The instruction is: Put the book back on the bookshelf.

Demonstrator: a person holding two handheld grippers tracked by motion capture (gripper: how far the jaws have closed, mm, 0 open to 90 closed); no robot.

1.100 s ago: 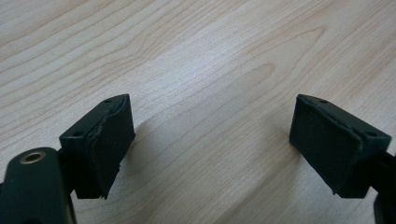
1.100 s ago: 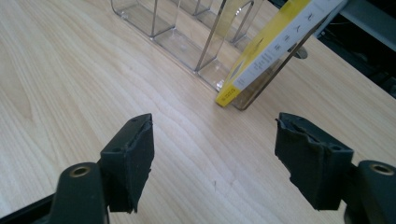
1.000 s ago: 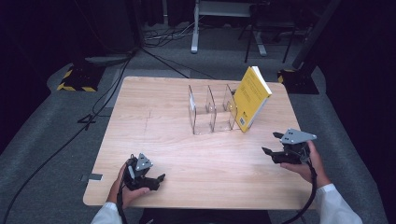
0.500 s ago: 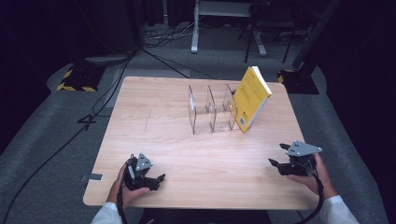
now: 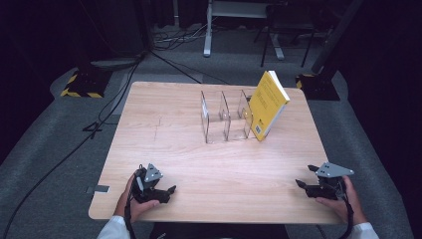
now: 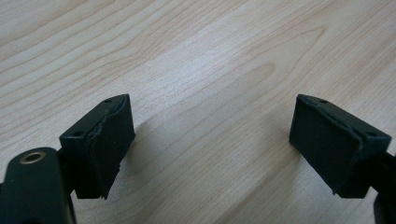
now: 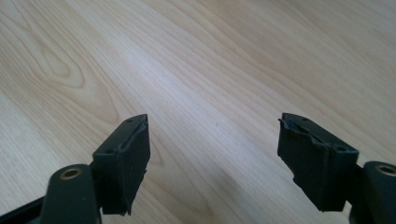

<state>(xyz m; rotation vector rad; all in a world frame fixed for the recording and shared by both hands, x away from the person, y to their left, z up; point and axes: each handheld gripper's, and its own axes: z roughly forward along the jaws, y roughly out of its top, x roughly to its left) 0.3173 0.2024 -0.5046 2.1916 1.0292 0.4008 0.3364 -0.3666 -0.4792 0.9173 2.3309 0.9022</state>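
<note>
A clear divider rack stands on the far half of the wooden table, its upright see-through walls forming open slots that look empty. A yellow book stands tilted at the rack's right end, its lower edge on the tabletop and its face leaning against the rack's end; whether it sits inside the last slot or just outside it cannot be told. Both tools are well short of the rack, near the table's close edge. The left gripper lies low at the near left, held in the person's left hand, its jaws spread wide and holding nothing; the left gripper view shows its pads far apart with bare wood grain between and beyond them. The right gripper sits at the near right in the right hand, its jaws likewise wide apart and empty; in the right gripper view its pads frame plain tabletop. The rack and book lie ahead of both sets of fingers, nearer the right ones.
</note>
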